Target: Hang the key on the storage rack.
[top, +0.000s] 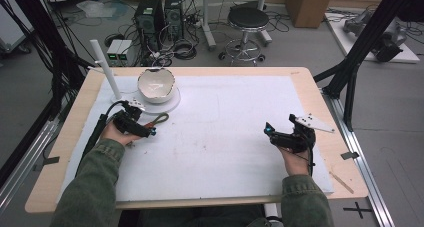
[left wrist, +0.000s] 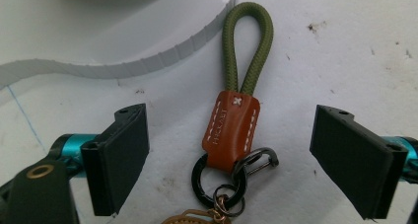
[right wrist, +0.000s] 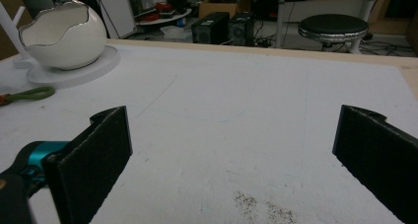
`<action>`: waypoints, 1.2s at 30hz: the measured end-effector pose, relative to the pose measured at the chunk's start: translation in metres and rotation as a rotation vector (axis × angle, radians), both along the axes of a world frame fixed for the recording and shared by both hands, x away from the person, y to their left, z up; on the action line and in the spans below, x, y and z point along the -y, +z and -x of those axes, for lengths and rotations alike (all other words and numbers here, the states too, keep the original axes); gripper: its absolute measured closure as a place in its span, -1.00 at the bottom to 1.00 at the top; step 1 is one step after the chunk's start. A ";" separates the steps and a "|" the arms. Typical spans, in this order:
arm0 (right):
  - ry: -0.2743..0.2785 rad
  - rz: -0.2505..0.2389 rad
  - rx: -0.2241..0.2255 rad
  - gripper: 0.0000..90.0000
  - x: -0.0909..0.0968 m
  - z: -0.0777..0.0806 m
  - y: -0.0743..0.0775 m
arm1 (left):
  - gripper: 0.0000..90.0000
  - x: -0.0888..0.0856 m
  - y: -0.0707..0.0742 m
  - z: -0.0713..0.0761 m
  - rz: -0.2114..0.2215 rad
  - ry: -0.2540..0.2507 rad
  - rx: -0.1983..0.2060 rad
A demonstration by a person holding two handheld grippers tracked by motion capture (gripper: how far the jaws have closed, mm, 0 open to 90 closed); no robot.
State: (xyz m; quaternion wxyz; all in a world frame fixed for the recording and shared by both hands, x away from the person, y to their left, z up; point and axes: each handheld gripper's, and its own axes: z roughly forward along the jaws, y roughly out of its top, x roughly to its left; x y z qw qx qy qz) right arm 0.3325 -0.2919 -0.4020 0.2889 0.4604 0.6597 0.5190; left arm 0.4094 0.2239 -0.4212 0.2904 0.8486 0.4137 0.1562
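A keychain (left wrist: 238, 116) with an olive cord loop, a brown leather tab and dark metal rings lies flat on the white mat. In the high view the keychain (top: 159, 120) rests just right of my left gripper (top: 150, 132). My left gripper (left wrist: 236, 165) stands open, its jaws on either side of the leather tab without touching it. My right gripper (top: 268, 129) is at the right of the mat, and my right gripper (right wrist: 231, 155) is open over bare mat. A white egg-shaped bowl (top: 156, 85) sits on a round white base (top: 172, 103) behind the keychain.
A white post (top: 105, 67) rises at the mat's back left. The bowl (right wrist: 63, 34) and the cord loop (right wrist: 27, 94) appear far left in the right gripper view. The wooden table edge (top: 345, 152) borders the mat. Computers, cables and a stool (top: 247, 19) stand on the floor beyond.
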 end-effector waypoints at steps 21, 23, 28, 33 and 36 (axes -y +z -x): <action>-0.001 -0.015 -0.006 -0.99 0.002 0.000 0.000 | 0.36 0.001 -0.003 -0.001 -0.006 -0.028 0.008; -0.003 -0.018 -0.007 -0.99 0.002 0.000 0.000 | 0.39 0.001 -0.003 -0.001 0.003 -0.019 -0.003; -0.004 -0.020 -0.007 -0.99 0.002 0.001 0.000 | 0.50 0.001 -0.001 0.000 -0.026 -0.039 0.031; -0.005 -0.021 -0.005 -0.99 0.002 0.001 0.000 | 0.61 0.001 0.000 0.002 -0.035 -0.056 0.043; -0.003 -0.021 -0.003 -0.99 0.002 0.001 0.001 | 0.64 0.001 0.001 0.003 -0.036 -0.067 0.041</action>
